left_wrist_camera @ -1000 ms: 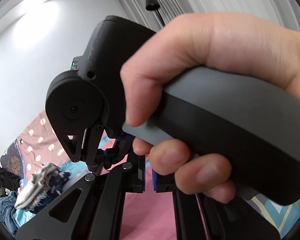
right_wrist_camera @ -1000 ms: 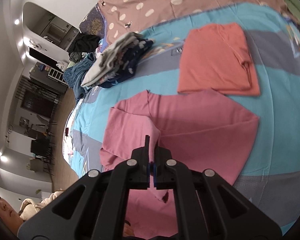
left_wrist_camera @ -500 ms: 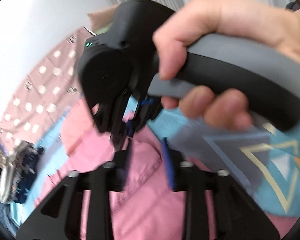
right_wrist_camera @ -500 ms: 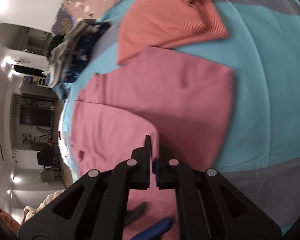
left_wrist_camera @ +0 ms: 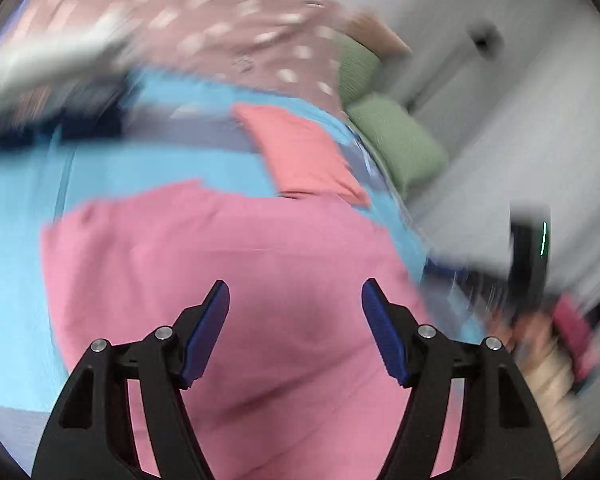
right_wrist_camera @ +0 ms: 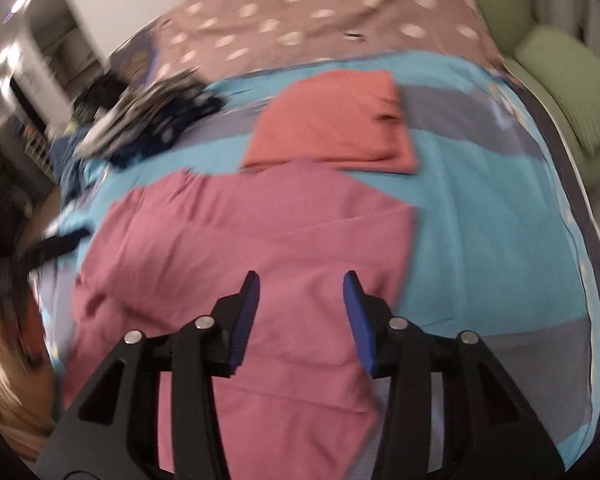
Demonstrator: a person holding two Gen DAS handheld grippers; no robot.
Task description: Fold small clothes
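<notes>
A pink garment [right_wrist_camera: 260,232] lies folded over on the blue bedspread [right_wrist_camera: 492,216]; it also shows in the left wrist view [left_wrist_camera: 228,260]. A folded coral garment [right_wrist_camera: 332,120] lies just beyond it, and shows in the left wrist view [left_wrist_camera: 300,148] too. My right gripper [right_wrist_camera: 300,284] is open and empty above the pink garment. My left gripper [left_wrist_camera: 296,292] is open and empty above the same garment. The right gripper's body [left_wrist_camera: 528,256] shows blurred at the right of the left wrist view.
A heap of dark and white clothes [right_wrist_camera: 148,116] lies at the back left of the bed. A dotted brown blanket [right_wrist_camera: 320,16] covers the far end. Green cushions [right_wrist_camera: 568,76] lie at the right edge. Both views are motion-blurred.
Both grippers let go of the pink garment and opened. The garment now lies flat, folded over. Both grippers drew back and swung apart.
</notes>
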